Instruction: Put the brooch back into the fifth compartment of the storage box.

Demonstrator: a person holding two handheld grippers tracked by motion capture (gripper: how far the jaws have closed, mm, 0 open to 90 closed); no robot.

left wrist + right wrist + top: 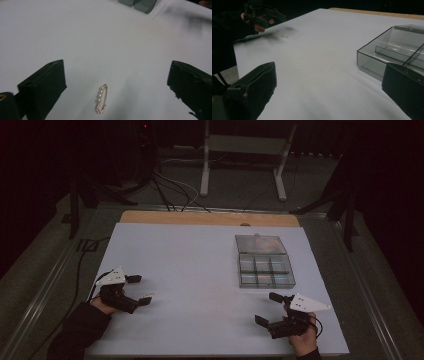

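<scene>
Too small to make out from the high view: pearl pin point(101, 98), lost somewhere by the left claw point(140, 290) on the white desk point(200, 270). From the right gripper view, merely a pale speck, beads and clasp unreadable. Compartment box point(265, 261) cut off at the top edge in the left gripper view, cropped at the right edge in the right gripper view; contents of its cells hard to tell through the tinted walls. Right claw point(266, 309) cut off by the bottom and right edges in its own view. Room beyond the desk sunk in darkness, details unclear.
</scene>
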